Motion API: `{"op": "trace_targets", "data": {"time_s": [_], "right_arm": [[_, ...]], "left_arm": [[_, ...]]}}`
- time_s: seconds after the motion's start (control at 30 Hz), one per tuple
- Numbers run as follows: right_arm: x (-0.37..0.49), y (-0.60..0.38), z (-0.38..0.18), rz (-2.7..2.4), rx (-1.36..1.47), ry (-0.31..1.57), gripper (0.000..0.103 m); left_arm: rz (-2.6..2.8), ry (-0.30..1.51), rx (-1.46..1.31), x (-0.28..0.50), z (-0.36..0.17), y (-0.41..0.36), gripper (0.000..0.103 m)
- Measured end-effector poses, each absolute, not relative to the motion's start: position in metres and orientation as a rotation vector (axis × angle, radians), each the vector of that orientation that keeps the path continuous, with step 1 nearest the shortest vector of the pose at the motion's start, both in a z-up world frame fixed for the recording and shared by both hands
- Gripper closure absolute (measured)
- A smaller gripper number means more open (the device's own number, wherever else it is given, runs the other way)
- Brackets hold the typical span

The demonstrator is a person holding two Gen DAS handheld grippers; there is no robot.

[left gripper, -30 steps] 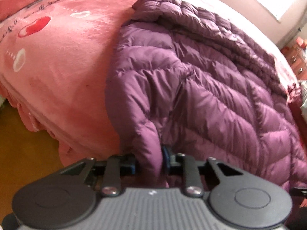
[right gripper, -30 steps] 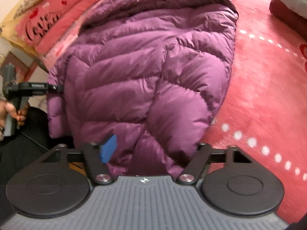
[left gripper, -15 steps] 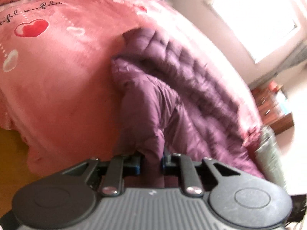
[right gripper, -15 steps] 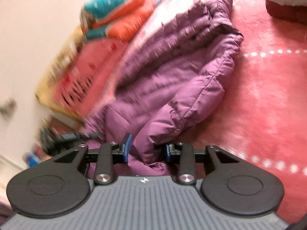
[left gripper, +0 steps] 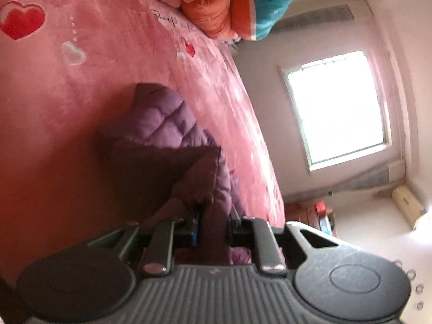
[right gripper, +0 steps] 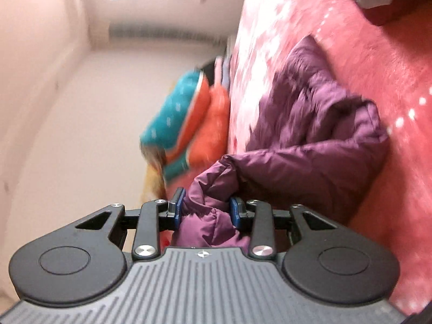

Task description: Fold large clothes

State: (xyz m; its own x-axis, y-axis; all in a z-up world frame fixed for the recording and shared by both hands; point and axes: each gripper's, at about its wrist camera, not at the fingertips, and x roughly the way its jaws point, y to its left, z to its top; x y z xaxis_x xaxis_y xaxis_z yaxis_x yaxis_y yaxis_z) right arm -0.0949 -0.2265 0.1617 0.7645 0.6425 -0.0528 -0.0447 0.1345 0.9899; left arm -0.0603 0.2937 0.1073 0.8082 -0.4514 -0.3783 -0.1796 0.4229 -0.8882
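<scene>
- Jacket point(left gripper: 164, 124), purple and quilted, lies on the pink bedspread point(left gripper: 81, 86); the left gripper point(left gripper: 213, 228) pinches its near edge tight.
- Jacket point(right gripper: 318, 135) on the bedspread point(right gripper: 391, 62); the right gripper point(right gripper: 206, 208) clamps a bunched fold.

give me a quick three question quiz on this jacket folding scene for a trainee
1. True or false: the left hand-held gripper is shut on the jacket.
2. What does the right hand-held gripper hold? A) a pillow B) the purple jacket C) nothing
3. Fill in: the jacket lies on a pink ____ printed with red hearts.

Key: 1 true; 2 B; 3 bedspread
</scene>
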Motion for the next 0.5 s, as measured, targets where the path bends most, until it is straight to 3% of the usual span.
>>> {"op": "trace_targets", "data": {"time_s": [0.23,0.3,0.37,0.43,0.5], "right_arm": [[-0.048,-0.242,0.143,0.353,1.471,0.498,0.056],[-0.034,-0.243,0.139,0.314,1.468,0.506,0.046],[-0.022,-0.244,0.135,0.272,1.46,0.52,0.026],[-0.013,-0.245,0.133,0.252,1.432,0.538,0.014],[-0.013,-0.25,0.135,0.256,1.406,0.546,0.011]], "left_arm": [[-0.052,0.556,-1.216,0.003,0.105,0.312,0.088],[-0.03,0.537,-1.222,0.015,0.105,0.317,0.088],[-0.011,0.549,-1.182,0.025,0.107,0.317,0.088],[-0.034,0.583,-1.128,0.025,0.109,0.316,0.085],[-0.083,0.617,-1.101,0.016,0.109,0.315,0.081]]}}
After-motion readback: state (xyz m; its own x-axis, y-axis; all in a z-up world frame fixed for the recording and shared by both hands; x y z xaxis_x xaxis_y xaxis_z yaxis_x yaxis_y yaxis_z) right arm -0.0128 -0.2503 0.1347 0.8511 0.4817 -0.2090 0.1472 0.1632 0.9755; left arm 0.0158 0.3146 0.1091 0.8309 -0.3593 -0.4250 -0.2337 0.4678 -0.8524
